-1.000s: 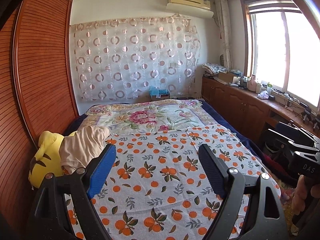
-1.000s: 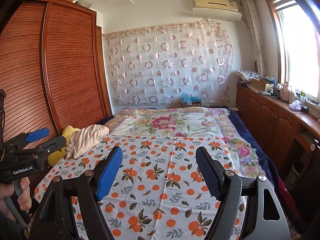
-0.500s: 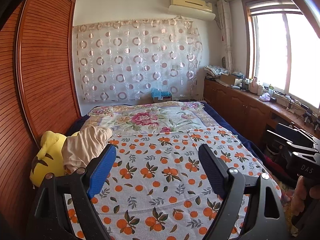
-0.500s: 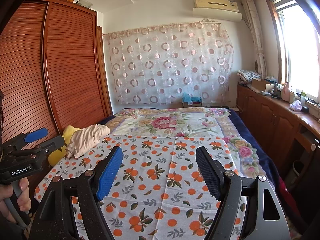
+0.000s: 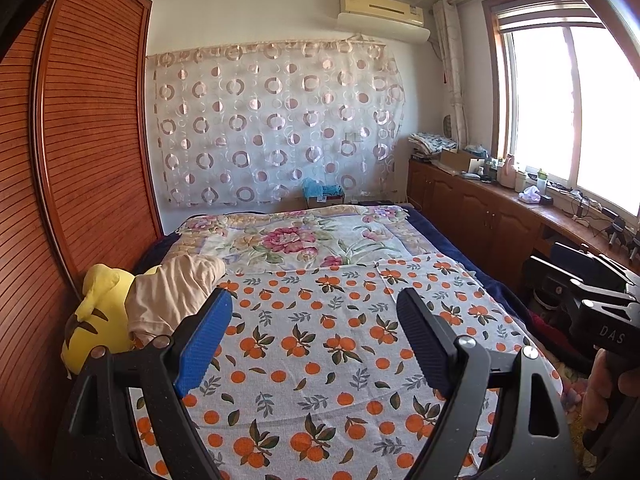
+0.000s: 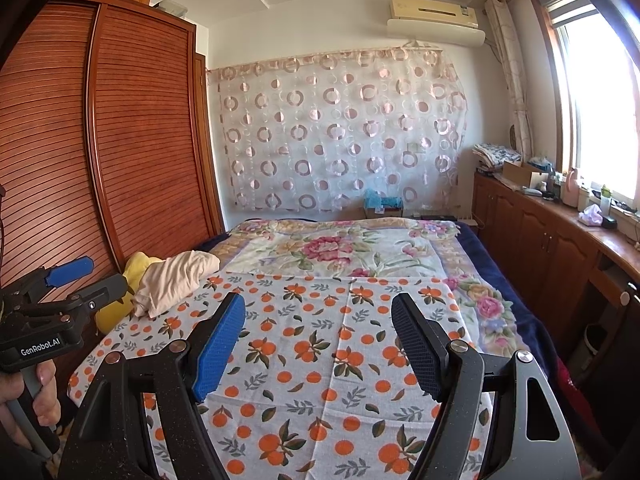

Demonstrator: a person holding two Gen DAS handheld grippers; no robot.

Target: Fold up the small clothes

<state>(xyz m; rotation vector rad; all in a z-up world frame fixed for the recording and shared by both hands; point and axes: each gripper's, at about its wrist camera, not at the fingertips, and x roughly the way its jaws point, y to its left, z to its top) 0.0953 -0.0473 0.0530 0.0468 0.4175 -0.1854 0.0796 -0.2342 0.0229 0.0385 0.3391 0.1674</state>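
Left wrist view: a beige garment (image 5: 172,296) is being left crumpled at nine o'clock, unfolded, while the left gripper (image 5: 314,340) and the right gripper (image 6: 318,340) are being held spread, empty, over the bed (image 5: 320,340).

Counted on the bed: one beige garment (image 5: 172,300), crumpled, one yellow plush toy (image 5: 94,320), one orange-print sheet (image 5: 320,340), one floral quilt (image 5: 304,236). Two grippers are seen: left gripper (image 5: 314,312), right gripper (image 6: 318,312). One air conditioner (image 5: 380,16) is counted.

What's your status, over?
Both claws open, empty, left claw and right claw above orange-print sheet. Beige garment bunched on yellow plush, bed's left edge. Path clear.
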